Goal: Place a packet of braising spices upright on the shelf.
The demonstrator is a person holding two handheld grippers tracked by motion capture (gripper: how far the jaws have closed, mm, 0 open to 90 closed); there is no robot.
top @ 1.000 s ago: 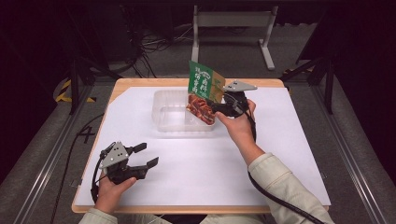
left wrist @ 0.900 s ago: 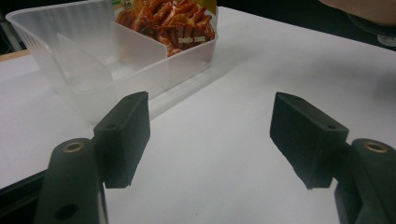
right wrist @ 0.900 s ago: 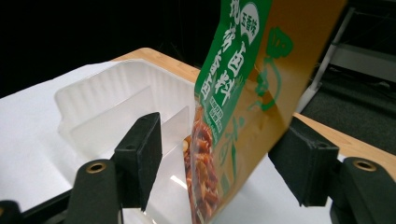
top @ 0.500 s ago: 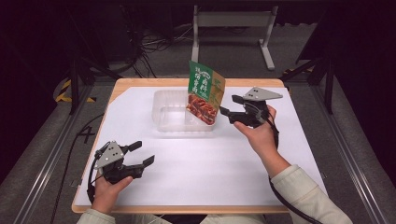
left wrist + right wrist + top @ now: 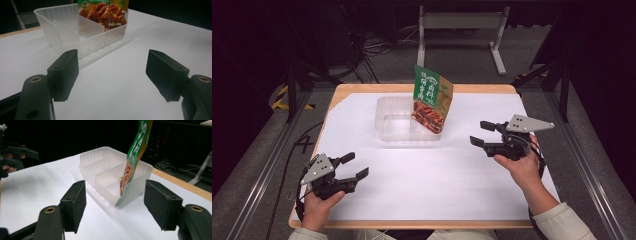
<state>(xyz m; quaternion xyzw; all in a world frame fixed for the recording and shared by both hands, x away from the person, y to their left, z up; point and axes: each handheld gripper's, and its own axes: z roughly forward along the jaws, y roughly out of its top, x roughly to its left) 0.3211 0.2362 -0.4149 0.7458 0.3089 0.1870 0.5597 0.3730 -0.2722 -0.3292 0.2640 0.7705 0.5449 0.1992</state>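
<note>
Both tongs hang spread and empty, the right gripper (image 5: 482, 134) nearer to the snack packet (image 5: 432, 98), which stands upright in the right end of the clear tray (image 5: 387, 120), long axis vertical, while the left gripper (image 5: 353, 166) sits well apart near the table's front edge.

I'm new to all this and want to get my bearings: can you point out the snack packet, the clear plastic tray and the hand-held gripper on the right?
snack packet (image 5: 432, 99): high view, middle of its printed front.
clear plastic tray (image 5: 388, 122): high view, bare left compartment.
right hand-held gripper (image 5: 480, 133): high view, midway between its fingertips.
</note>
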